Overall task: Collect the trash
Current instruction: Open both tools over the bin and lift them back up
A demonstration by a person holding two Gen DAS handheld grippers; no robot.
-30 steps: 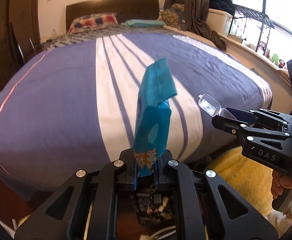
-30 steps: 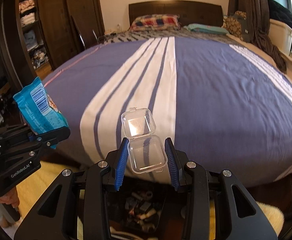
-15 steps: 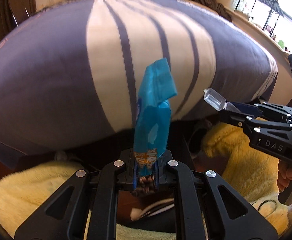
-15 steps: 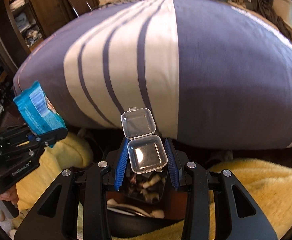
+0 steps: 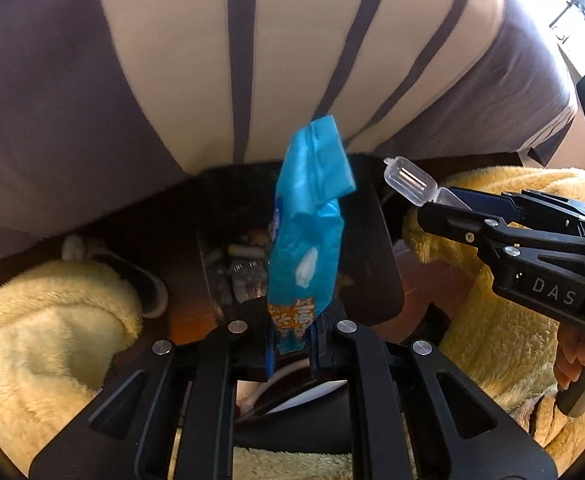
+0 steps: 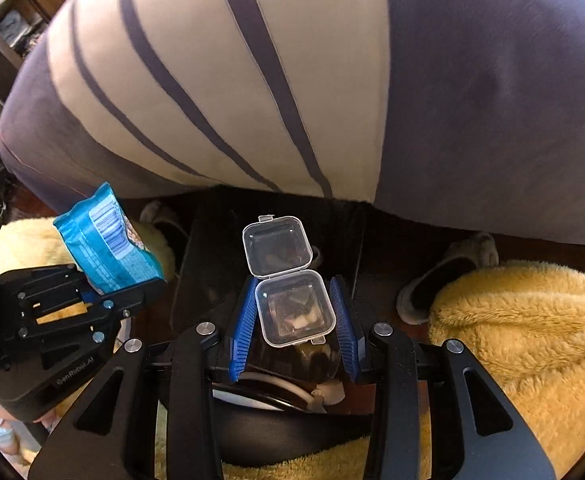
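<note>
Above a dark bin (image 5: 376, 240), the left gripper (image 5: 290, 344) pinches a light, crinkly blue foil snack wrapper (image 5: 308, 232) by its bottom edge, while the right gripper (image 6: 294, 332) clamps a stiff, slippery-looking clear hinged plastic box (image 6: 292, 304) by its sides.

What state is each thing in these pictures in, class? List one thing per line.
left gripper: shut on the blue wrapper
blue wrapper: crumpled, held upright
right gripper: shut on the clear box
clear box: lid open
dark bin: open, holding trash

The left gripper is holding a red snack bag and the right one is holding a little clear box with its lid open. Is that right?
Not quite. The snack bag in the left gripper is blue, not red, as the left wrist view shows. The right gripper does hold the little clear box, lid open.
</note>
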